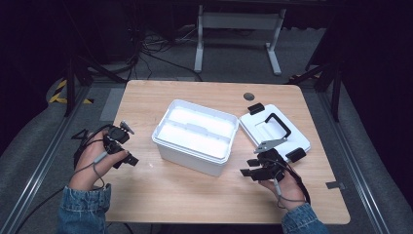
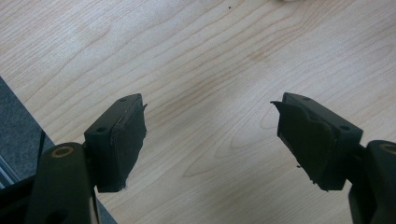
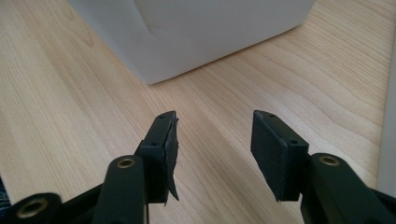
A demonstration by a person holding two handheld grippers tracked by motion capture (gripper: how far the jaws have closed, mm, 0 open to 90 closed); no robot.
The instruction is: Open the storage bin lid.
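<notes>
A white plastic storage box (image 1: 196,135) stands open in the middle of the wooden table (image 1: 170,195), with a white inner tray and handle in its top. Its white lid (image 1: 275,130), with a black handle and black latches, lies flat to its right. My left gripper (image 1: 125,148) hovers left of the box, open, with bare wood between its jaws (image 2: 210,105). My right gripper (image 1: 249,166) sits near the box's front right corner, just in front of the lid. It is open and empty (image 3: 215,116), facing a corner of the box (image 3: 210,32).
A sliver of the lid (image 3: 390,116) runs along the right edge of the right gripper view. The table's left edge and grey floor (image 2: 18,121) show beside the left jaw. Beyond the table stand a white metal frame (image 1: 238,29) and floor cables (image 1: 156,48).
</notes>
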